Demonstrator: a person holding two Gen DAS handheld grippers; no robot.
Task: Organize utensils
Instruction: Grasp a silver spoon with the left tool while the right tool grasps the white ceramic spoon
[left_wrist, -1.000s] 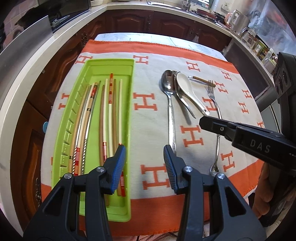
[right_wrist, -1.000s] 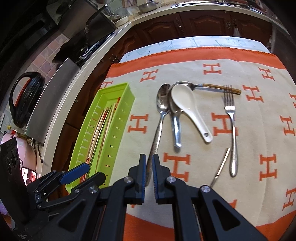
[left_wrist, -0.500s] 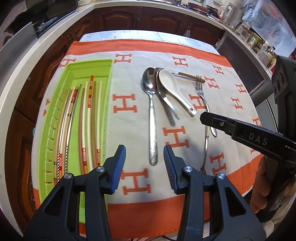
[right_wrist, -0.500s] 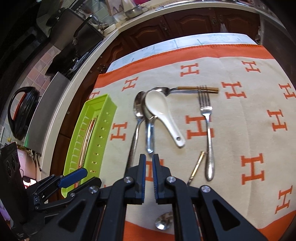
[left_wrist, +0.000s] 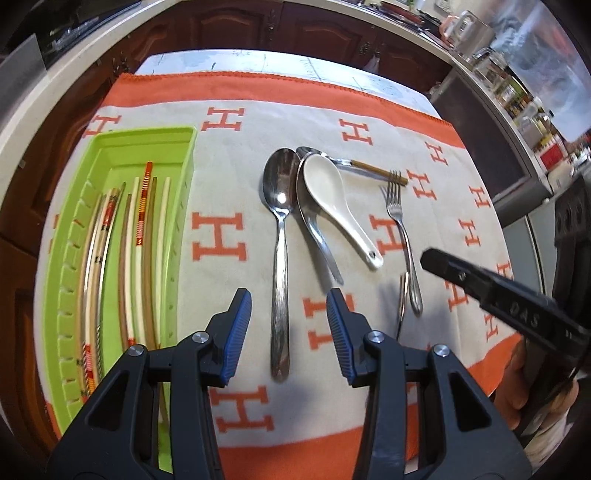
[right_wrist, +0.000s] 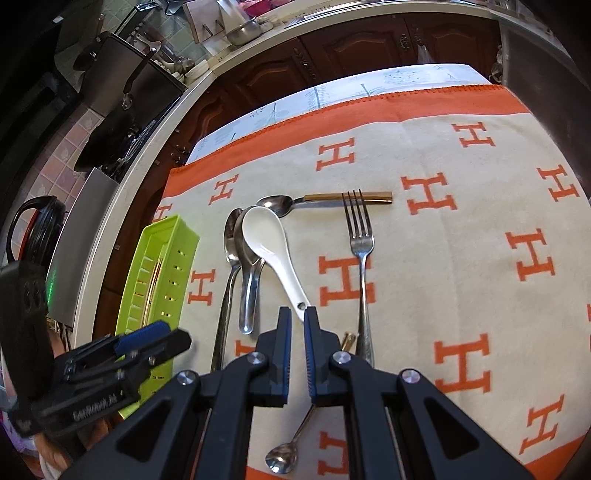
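A green tray at the left holds several chopsticks. On the H-patterned cloth lie a long steel spoon, a second steel spoon, a white ceramic spoon, a gold-handled spoon, a fork and a small teaspoon. My left gripper is open above the cloth, its fingers straddling the long spoon's handle. My right gripper is shut with nothing in it, its tips just over the end of the white spoon, left of the fork.
The cloth's orange border marks the near table edge. A kitchen counter with pans and a metal rack curves round the left and back. Dark wooden cabinets stand behind the table. A hand holds the right gripper's handle.
My left gripper moved right, from over the tray's chopsticks to straddle the long spoon's handle. My right gripper shifted right and back, still shut, and the teaspoon's bowl came into view below it.
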